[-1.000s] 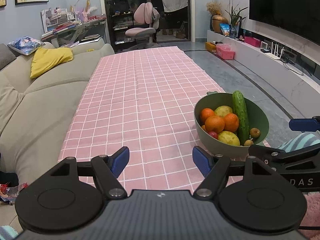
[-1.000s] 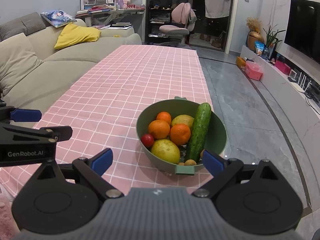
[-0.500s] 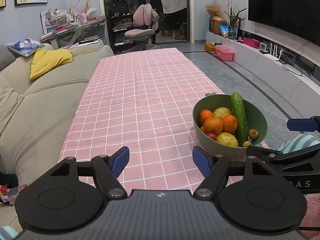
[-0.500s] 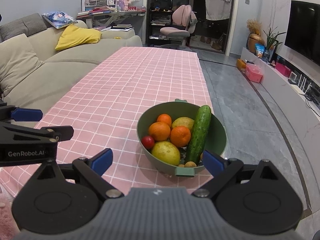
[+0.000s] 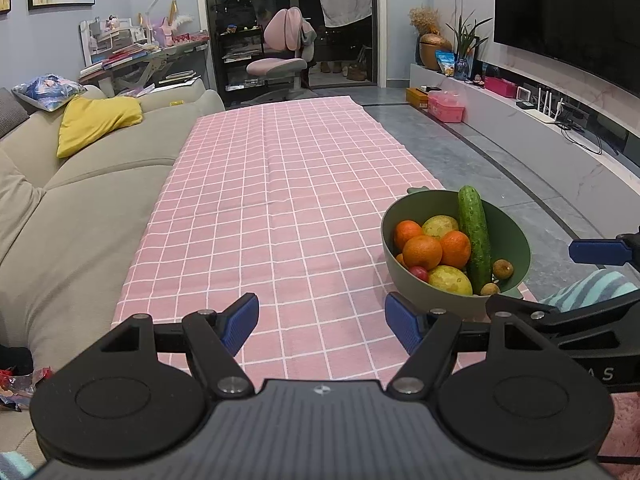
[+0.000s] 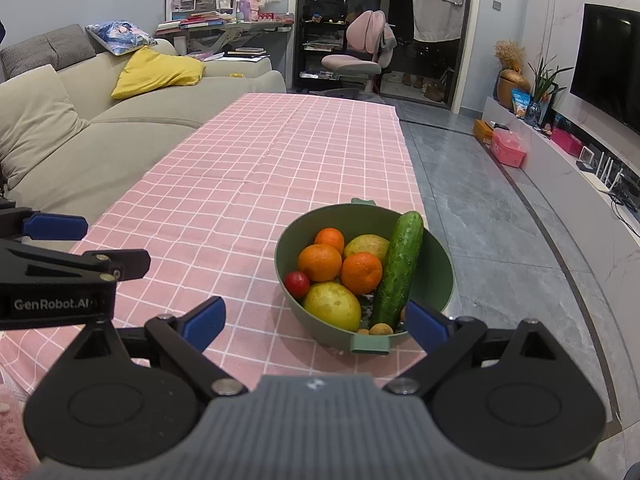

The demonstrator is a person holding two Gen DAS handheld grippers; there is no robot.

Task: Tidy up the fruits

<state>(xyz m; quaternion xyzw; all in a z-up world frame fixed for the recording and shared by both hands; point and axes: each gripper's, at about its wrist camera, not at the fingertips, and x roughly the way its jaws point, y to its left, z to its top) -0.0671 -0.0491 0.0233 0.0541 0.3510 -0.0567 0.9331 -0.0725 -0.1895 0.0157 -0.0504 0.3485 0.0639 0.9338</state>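
Note:
A green bowl stands near the right front corner of the pink checked tablecloth. It holds three oranges, two yellow-green fruits, a small red fruit, a cucumber leaning on the rim, and small brown fruits. My right gripper is open just in front of the bowl. My left gripper is open over bare cloth, left of the bowl. Neither holds anything.
A beige sofa runs along the table's left side with a yellow cushion. Grey floor and a low TV shelf lie to the right. A pink chair stands beyond the far end. A striped cloth is at my right.
Both grippers have drawn back and risen slightly, so the bowl sits a little farther and lower in both views. Both stay open; nothing was picked up.

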